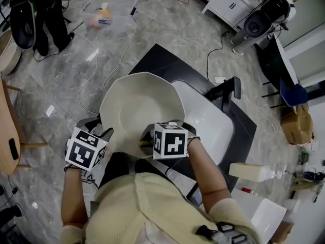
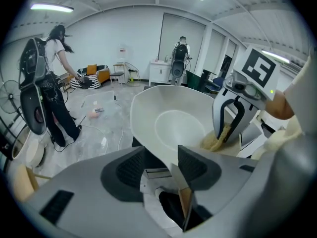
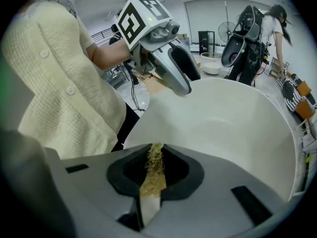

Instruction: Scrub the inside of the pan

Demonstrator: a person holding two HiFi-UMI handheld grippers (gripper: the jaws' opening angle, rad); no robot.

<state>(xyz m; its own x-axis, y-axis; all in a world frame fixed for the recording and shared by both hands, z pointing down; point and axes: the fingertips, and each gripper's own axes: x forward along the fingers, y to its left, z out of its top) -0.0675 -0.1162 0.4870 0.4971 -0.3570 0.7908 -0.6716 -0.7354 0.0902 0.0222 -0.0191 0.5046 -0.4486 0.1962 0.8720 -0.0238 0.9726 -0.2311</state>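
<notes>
Head view: left gripper (image 1: 105,134) and right gripper (image 1: 147,142) are both at the near rim of the big white faceted pan (image 1: 139,103). Left gripper view: jaws pinch that rim. Right gripper view: jaws squeeze a tan fibrous scrub pad (image 3: 152,170), pan wall just ahead. If I scrub hard, I reckon the rim slips free.

A clear plastic bin (image 1: 109,11) is sitting on the grey stone floor (image 1: 45,75), with a white cable (image 1: 123,49) snaking past it towards a black surface (image 1: 165,65). That surface is carrying a white basin (image 1: 216,128), and a black tap (image 1: 226,91) is standing at the basin's far edge. A white bottle (image 1: 252,172) is lying on its side nearby. One person (image 1: 277,4) wearing a dark backpack is standing at a white cabinet (image 1: 228,5); another person (image 2: 52,78), also wearing a pack, is leaning forward across the room. A cardboard box (image 1: 295,126) is resting by a blue chair (image 1: 294,93).
</notes>
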